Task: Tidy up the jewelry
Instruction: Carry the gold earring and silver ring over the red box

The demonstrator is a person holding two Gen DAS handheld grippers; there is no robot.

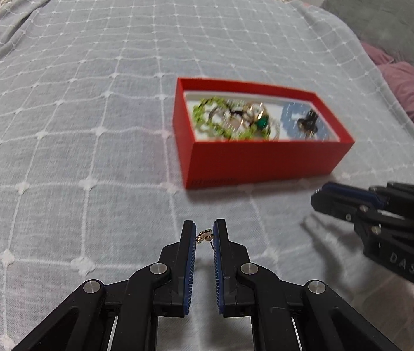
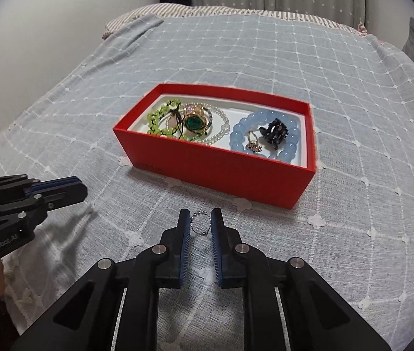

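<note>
Red box (image 2: 221,172) sitting on the grey checked bedspread (image 2: 338,93), lid off, already loaded. At one end, a tangle: green bead bracelet (image 2: 155,118), pearl strand (image 2: 221,128), gold piece with a green stone (image 2: 194,122). At the other end, blue bead bracelet (image 2: 265,139) ringed round a dark hair claw (image 2: 275,133) and a small gold trinket (image 2: 253,145). Sorted roughly by kind, by the look of it.

Closer in, two last small pieces in the air. Left gripper (image 1: 204,235) narrowed onto a tiny gold earring (image 1: 204,235), post pointing down, pinched right at the tips so as not to lose it between the ribbed pads. Right gripper (image 2: 201,223) likewise closed down on a thin beaded ring (image 2: 201,223), the loop standing upright and spanning the gap, lightly nipped at both sides. Easily sprung loose if squeezed harder.

Both grippers hanging just short of the box's near wall, above the cloth, neither over the opening yet. Left view blurred around the box, so probably swinging toward it. Next, likely: up over the wall, then a drop among the smaller items.

Beyond, striped pillow (image 2: 148,11) at the head of the bed, a grey cushion (image 1: 388,20) and a purple one (image 1: 405,87) off to the right side.
</note>
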